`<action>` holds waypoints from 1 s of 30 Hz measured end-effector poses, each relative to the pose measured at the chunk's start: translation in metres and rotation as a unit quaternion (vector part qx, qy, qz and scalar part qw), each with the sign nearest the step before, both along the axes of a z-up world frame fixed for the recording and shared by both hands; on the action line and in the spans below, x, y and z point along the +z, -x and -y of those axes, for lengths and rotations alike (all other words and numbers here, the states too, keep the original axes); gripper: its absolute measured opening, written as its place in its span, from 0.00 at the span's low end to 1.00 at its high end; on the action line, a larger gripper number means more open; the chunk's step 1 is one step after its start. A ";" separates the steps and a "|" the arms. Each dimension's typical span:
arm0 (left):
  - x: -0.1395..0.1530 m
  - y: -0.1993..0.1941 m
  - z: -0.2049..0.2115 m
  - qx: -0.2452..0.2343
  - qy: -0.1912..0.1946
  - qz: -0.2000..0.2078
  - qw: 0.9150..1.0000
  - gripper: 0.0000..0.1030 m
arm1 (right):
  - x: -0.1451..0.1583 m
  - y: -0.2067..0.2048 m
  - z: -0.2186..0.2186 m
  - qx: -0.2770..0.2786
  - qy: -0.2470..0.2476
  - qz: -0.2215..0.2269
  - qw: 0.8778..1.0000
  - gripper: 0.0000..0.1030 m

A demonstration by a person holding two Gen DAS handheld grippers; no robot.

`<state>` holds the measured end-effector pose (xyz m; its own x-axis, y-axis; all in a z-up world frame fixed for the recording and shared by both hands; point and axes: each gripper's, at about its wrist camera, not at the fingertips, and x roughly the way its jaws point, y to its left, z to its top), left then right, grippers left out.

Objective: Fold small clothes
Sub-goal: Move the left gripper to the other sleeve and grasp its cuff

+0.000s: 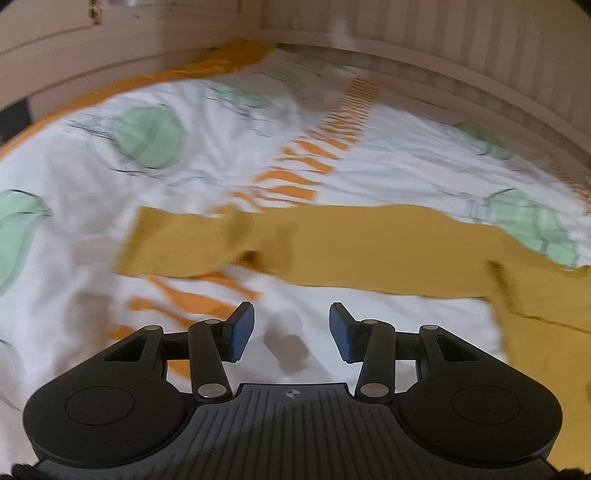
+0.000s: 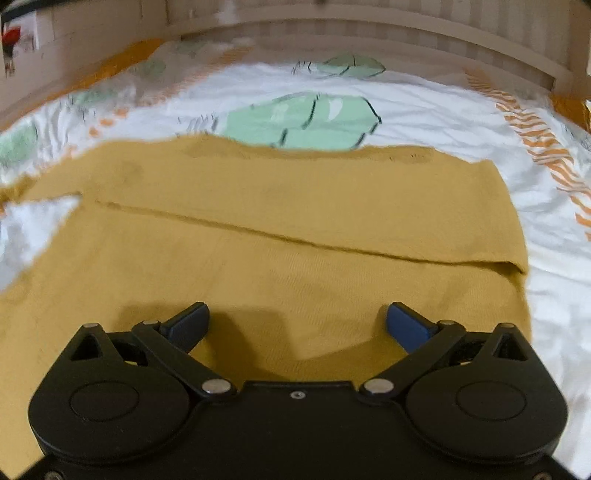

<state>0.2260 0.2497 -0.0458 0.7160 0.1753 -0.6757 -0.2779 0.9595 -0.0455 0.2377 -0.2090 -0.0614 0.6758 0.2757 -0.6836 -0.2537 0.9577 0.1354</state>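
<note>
A mustard-yellow garment [image 2: 280, 229] lies flat on the bed, with one edge folded over along a diagonal crease. Its long sleeve [image 1: 332, 243] stretches leftward across the sheet in the left wrist view. My left gripper [image 1: 291, 328] is open and empty, above bare sheet just in front of the sleeve. My right gripper [image 2: 297, 325] is wide open and empty, above the garment's body near its right side.
The bed sheet [image 1: 406, 166] is white with green leaf shapes and orange striped bands. A beige slatted bed rail [image 2: 332, 33] curves round the far edge. An orange sheet border [image 1: 221, 62] runs along the far left.
</note>
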 end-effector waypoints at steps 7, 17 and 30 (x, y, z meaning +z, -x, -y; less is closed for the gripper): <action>0.008 0.010 -0.054 0.038 0.019 0.015 0.999 0.42 | 0.016 0.014 -0.046 0.008 -0.065 0.043 0.997 0.99; 0.004 -0.013 -0.117 0.111 0.091 0.027 0.989 0.42 | -0.007 0.023 -0.098 0.036 -0.060 0.043 0.997 0.99; -0.033 -0.046 -0.146 0.110 0.125 0.010 0.986 0.42 | -0.018 0.018 -0.098 0.048 -0.074 0.019 0.996 1.00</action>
<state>0.2716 0.3955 -0.0790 0.6929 0.1576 -0.7036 -0.4750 0.8338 -0.2811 0.2198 -0.1112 -0.0799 0.6663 0.4359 -0.6050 -0.3506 0.8992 0.2617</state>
